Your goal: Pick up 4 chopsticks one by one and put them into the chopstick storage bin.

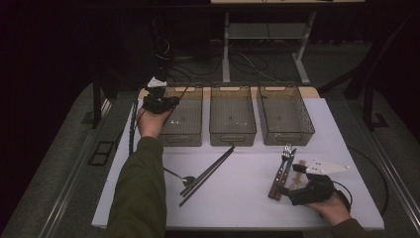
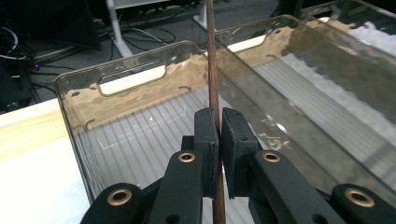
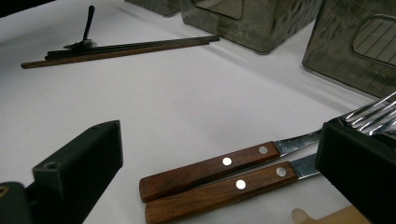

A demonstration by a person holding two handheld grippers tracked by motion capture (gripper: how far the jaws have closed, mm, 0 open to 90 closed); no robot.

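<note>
The left tool is clenched on a thin reddish-brown wooden chopstick, which runs upright between its two black pads in the left gripper view. In the high view this left tool hangs over the left one of three smoky clear plastic bins, near that bin's far left corner, close to the worktop's far edge. In its own view the stick stands above the ribbed floor of the left bin, apart from the walls.

The right tool is released: its jaws stand wide apart, with nothing pressed between them. It rests low near the white worktop's front right corner, where the high view shows the right tool just beside two wood-handled steel forks. In the right gripper view the two forks lie side by side on the worktop between the jaws, handles touching each other, the tines passing behind the right-hand jaw.

Toward the worktop's front middle lie a bundle of dark chopsticks, slanted, and a small dark metal spoon at their left end. The middle bin and right bin stand in a row along the far edge.
</note>
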